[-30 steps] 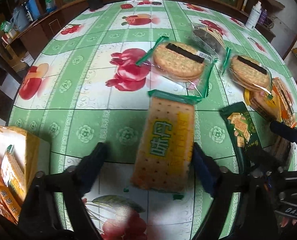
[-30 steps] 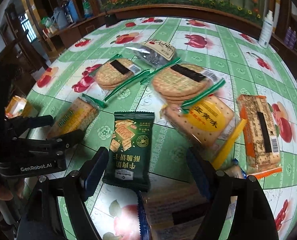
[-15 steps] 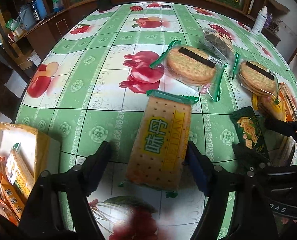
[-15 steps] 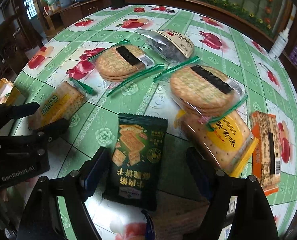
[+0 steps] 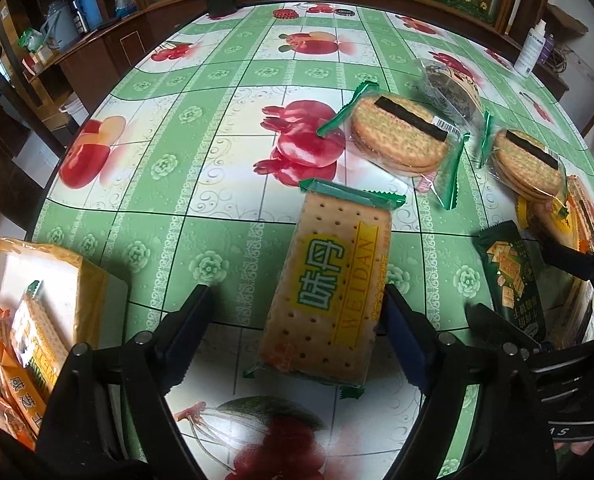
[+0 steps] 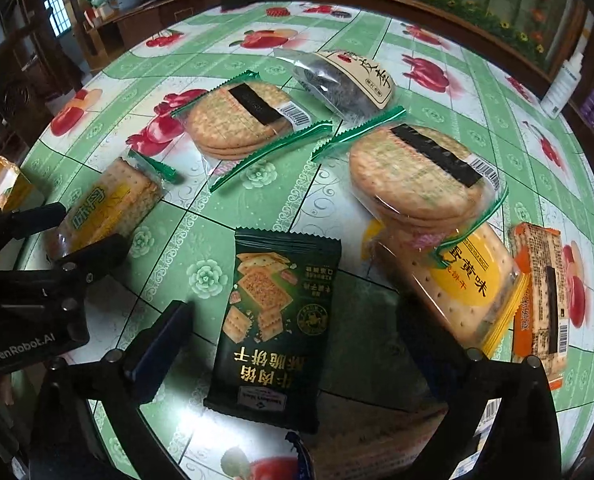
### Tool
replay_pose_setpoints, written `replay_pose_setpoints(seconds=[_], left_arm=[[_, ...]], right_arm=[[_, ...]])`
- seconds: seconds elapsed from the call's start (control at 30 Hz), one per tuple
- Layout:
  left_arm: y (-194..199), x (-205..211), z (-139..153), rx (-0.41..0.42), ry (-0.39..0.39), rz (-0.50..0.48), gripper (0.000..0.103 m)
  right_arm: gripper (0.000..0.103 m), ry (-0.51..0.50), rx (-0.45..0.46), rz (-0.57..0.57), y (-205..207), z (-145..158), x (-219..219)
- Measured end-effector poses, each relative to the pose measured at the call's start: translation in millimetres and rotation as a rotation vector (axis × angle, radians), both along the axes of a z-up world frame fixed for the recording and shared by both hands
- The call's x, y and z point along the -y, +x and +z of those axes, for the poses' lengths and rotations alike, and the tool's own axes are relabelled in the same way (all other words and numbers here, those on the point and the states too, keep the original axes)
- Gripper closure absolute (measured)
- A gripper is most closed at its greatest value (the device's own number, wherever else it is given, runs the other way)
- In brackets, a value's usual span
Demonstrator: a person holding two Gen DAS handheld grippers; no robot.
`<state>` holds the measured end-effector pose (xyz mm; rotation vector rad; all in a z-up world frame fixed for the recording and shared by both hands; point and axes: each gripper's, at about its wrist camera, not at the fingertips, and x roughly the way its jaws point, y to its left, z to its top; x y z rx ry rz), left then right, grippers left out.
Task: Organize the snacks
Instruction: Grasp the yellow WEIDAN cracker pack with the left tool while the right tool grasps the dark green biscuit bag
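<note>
Left gripper (image 5: pixel 293 320): jaws just widened, astride the WEIDAN cracker pack (image 5: pixel 329 288), left pad clear, not gripping; right gripper (image 6: pixel 293 328): jaws just spread wide around the dark green cracker bag (image 6: pixel 275 328), untouched. Yellow box (image 5: pixel 57 276) at left holds sorted packs. Risk: slick wrappers may skid or twist on closing; 2 grippers close together may collide. Surface: glossy green fruit-print tablecloth (image 5: pixel 217 152); wooden cabinets behind.

green fruit-print table (image 5: pixel 217 184) carries cracker packs (image 5: pixel 329 300) and a yellow box (image 5: pixel 85 276).
</note>
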<state>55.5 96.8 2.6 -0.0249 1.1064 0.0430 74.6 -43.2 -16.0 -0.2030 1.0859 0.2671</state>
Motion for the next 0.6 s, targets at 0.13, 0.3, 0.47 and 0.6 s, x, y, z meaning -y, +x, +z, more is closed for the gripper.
replay_pose_setpoints(seconds=[0.13, 0.3, 0.47, 0.6], left_arm=[[-0.3, -0.3, 0.1, -0.002, -0.002, 0.002, 0.019], [0.7, -0.8, -1.1, -0.004, -0.004, 0.013, 0.015], [-1.2, 2.1, -0.6, 0.016, -0.008, -0.004, 0.022], [-3.3, 13.2, 5.3, 0.034, 0.015, -0.05, 0.052]], right_arm=[[0.0, -0.008, -0.024, 0.017, 3.1, 0.4, -0.6], [0.001, 0.003, 0.004, 0.008, 1.0, -0.2, 1.9], [0.021, 0.013, 0.039, 0.044, -4.9, 4.9, 3.5], [0.058, 0.022, 0.043, 0.082, -11.4, 10.0, 2.9]])
